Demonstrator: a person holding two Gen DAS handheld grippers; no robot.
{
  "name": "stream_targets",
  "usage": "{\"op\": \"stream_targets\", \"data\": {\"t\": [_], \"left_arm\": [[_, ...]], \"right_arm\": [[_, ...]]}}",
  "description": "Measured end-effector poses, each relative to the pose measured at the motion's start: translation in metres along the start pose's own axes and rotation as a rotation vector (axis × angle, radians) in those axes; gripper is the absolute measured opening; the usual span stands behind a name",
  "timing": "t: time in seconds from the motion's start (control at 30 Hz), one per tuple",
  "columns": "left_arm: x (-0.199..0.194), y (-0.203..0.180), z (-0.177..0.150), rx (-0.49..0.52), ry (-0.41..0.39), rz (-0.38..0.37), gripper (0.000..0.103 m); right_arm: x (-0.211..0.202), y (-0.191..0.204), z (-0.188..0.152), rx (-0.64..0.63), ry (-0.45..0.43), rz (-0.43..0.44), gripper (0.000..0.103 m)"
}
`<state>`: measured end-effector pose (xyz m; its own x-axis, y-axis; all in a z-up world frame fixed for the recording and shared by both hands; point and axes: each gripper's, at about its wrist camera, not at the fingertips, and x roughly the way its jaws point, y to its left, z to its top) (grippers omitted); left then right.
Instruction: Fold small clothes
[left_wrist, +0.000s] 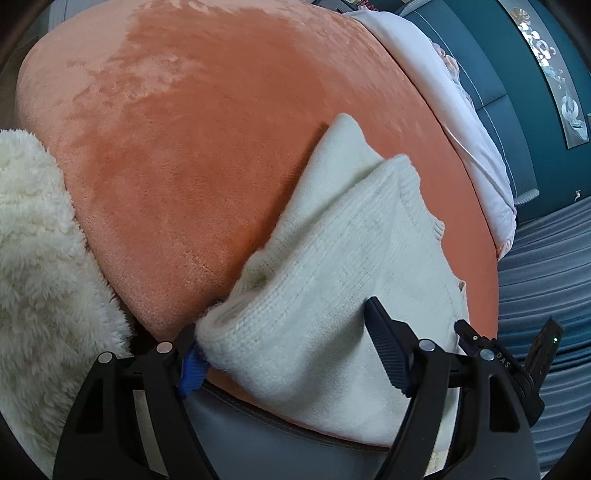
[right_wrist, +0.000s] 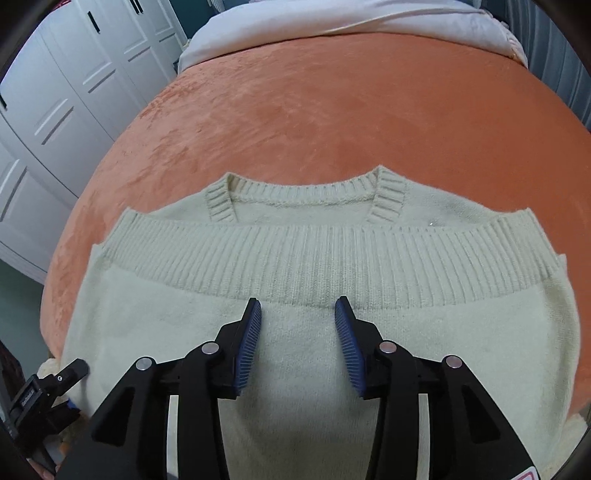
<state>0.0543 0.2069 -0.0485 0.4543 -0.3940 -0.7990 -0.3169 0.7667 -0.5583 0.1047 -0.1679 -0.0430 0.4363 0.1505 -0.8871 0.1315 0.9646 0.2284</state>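
Your right gripper (right_wrist: 297, 314) sat over the near half of the cream sweater (right_wrist: 317, 354), fingers spread apart and gripping nothing, their blue pads (right_wrist: 248, 343) hovering at or just over the knit; contact could not be judged. Your left gripper (left_wrist: 284, 350) was splayed wide across the sweater's near left folded edge, one pad against the fabric, not pinched. The sweater lay on the orange blanket (right_wrist: 314, 122), ribbed hem doubled up close to the collar. To finish this fold well, you needed to smooth outward from the centre, keep edges aligned, and avoid dragging the knit.
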Motion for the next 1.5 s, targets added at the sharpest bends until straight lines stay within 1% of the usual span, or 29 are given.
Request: {"op": "stream_targets", "data": {"t": [0.07,0.13,0.2,0.27,0.33,0.37,0.4,0.43,0.5,0.57,0.6,0.67,0.7,0.77,0.83,0.87,0.9,1.0,1.1,1.17,1.23,1.27,1.3,1.33,1.37,1.4,1.43,1.47,1.5], "left_arm": [[0.002,-0.002,0.0,0.007,0.0,0.006,0.075],[0.002,-0.002,0.001,0.001,0.005,0.003,0.076],[0.001,0.0,0.002,-0.012,0.009,-0.005,0.077],[0.001,0.002,0.002,-0.021,0.011,-0.016,0.078],[0.003,0.001,0.002,-0.024,0.011,-0.02,0.08],[0.004,0.0,0.002,-0.025,0.01,-0.018,0.083],[0.005,-0.002,0.002,-0.024,0.009,-0.013,0.085],[0.007,-0.005,0.003,-0.021,0.009,-0.001,0.085],[0.008,-0.012,0.006,-0.008,0.008,0.016,0.082],[0.005,-0.019,0.01,0.01,0.009,0.016,0.049],[0.001,-0.022,0.012,0.012,0.011,-0.004,0.033],[-0.013,-0.034,0.013,0.026,-0.009,-0.061,0.025],[-0.024,-0.048,0.011,0.068,-0.029,-0.084,0.019],[-0.046,-0.085,0.004,0.189,-0.069,-0.114,0.015],[-0.065,-0.123,-0.008,0.293,-0.093,-0.159,0.013],[-0.071,-0.141,-0.016,0.345,-0.101,-0.178,0.012],[-0.077,-0.16,-0.025,0.407,-0.107,-0.191,0.012],[-0.081,-0.213,-0.062,0.592,-0.096,-0.229,0.012],[-0.056,-0.255,-0.107,0.761,-0.035,-0.236,0.012],[-0.017,-0.267,-0.135,0.828,0.034,-0.183,0.013],[0.023,-0.265,-0.155,0.87,0.118,-0.101,0.015],[0.037,-0.262,-0.162,0.877,0.148,-0.058,0.017],[0.044,-0.256,-0.167,0.867,0.17,-0.036,0.02],[0.041,-0.252,-0.169,0.859,0.157,-0.046,0.023],[0.032,-0.248,-0.17,0.865,0.13,-0.063,0.034],[0.022,-0.244,-0.171,0.882,0.102,-0.064,0.05],[0.015,-0.24,-0.172,0.898,0.077,-0.051,0.056],[0.006,-0.233,-0.172,0.914,0.053,-0.036,0.065],[0.0,-0.227,-0.171,0.929,0.042,-0.024,0.069]], "right_arm": [[0.011,-0.004,0.002,0.009,0.01,0.03,0.044],[0.009,-0.001,0.009,0.009,0.029,0.02,0.042],[-0.005,0.003,0.013,0.022,0.004,0.042,0.029],[-0.019,0.005,0.011,0.048,-0.022,0.089,0.027],[-0.023,0.005,0.004,0.061,-0.025,0.113,0.015],[-0.017,0.007,0.0,0.052,0.009,0.104,0.007],[-0.003,0.009,-0.004,0.028,0.057,0.077,0.004],[0.01,0.011,-0.008,0.004,0.071,0.065,0.003],[0.019,0.011,-0.007,-0.016,0.048,0.072,0.0],[0.022,0.008,-0.003,0.016,0.058,0.093,0.0],[0.024,0.007,-0.002,0.024,0.065,0.106,0.0],[0.022,0.002,-0.002,0.034,0.066,0.14,0.0],[0.018,-0.002,-0.002,0.046,0.058,0.162,0.0],[0.005,-0.007,-0.008,0.088,0.034,0.2,0.001],[-0.014,-0.017,-0.018,0.12,-0.007,0.234,0.007],[-0.023,-0.023,-0.024,0.132,-0.023,0.243,0.012],[-0.034,-0.031,-0.032,0.139,-0.043,0.251,0.013],[-0.06,-0.058,-0.054,0.162,-0.089,0.239,0.013],[-0.077,-0.096,-0.078,0.224,-0.111,0.23,0.014],[-0.082,-0.123,-0.092,0.273,-0.113,0.216,0.014],[-0.083,-0.142,-0.102,0.322,-0.107,0.205,0.014],[-0.083,-0.148,-0.105,0.345,-0.103,0.203,0.014],[-0.085,-0.156,-0.11,0.366,-0.105,0.208,0.014],[-0.088,-0.16,-0.111,0.377,-0.109,0.216,0.014],[-0.091,-0.163,-0.113,0.384,-0.114,0.225,0.015],[-0.093,-0.164,-0.112,0.385,-0.119,0.236,0.017],[-0.096,-0.165,-0.111,0.388,-0.123,0.257,0.019],[-0.097,-0.164,-0.11,0.389,-0.126,0.277,0.03],[-0.1,-0.162,-0.108,0.387,-0.132,0.303,0.046]]}}
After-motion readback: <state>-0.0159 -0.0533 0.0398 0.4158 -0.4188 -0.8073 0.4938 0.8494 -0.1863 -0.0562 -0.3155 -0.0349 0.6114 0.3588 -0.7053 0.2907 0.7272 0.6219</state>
